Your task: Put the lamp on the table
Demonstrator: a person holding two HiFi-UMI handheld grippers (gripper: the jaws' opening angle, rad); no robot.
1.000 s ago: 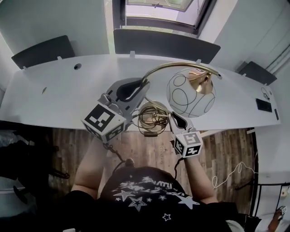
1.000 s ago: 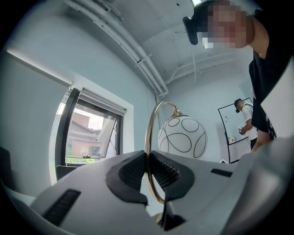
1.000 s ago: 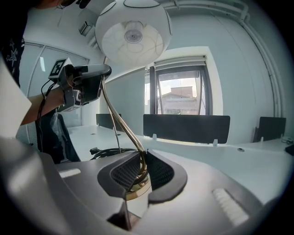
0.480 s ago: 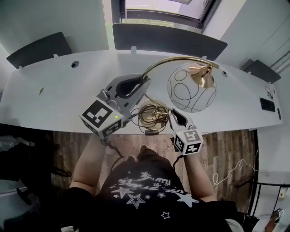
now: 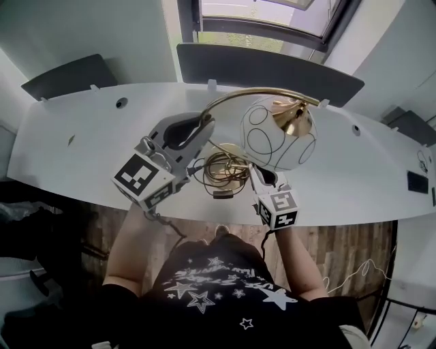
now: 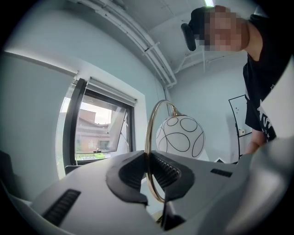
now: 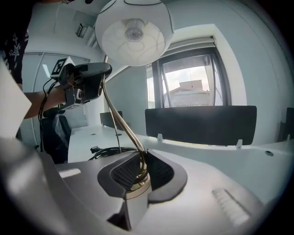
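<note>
The lamp has a white globe shade (image 5: 276, 133) with black rings, an arched brass arm (image 5: 231, 97) and a brass base (image 5: 227, 163) wrapped in coiled cord. It stands upright over the white table (image 5: 82, 150), near the front edge; I cannot tell whether the base touches the top. My left gripper (image 5: 203, 123) is shut on the brass arm (image 6: 148, 133), with the shade (image 6: 180, 136) beyond it. My right gripper (image 5: 253, 170) is shut on the stem (image 7: 120, 120) just above the base, under the shade (image 7: 133, 34). The right gripper view also shows the left gripper (image 7: 89, 75) on the arm.
Dark partition panels (image 5: 266, 65) (image 5: 65, 75) line the table's back edge below a window (image 5: 272, 13). A cable hole (image 5: 121, 103) is at the left of the tabletop, a small dark object (image 5: 417, 181) at the far right. Wooden floor (image 5: 340, 238) lies below the front edge.
Both grippers have carried the lamp forward, further in over the table from its front edge. Both grips are unchanged.
</note>
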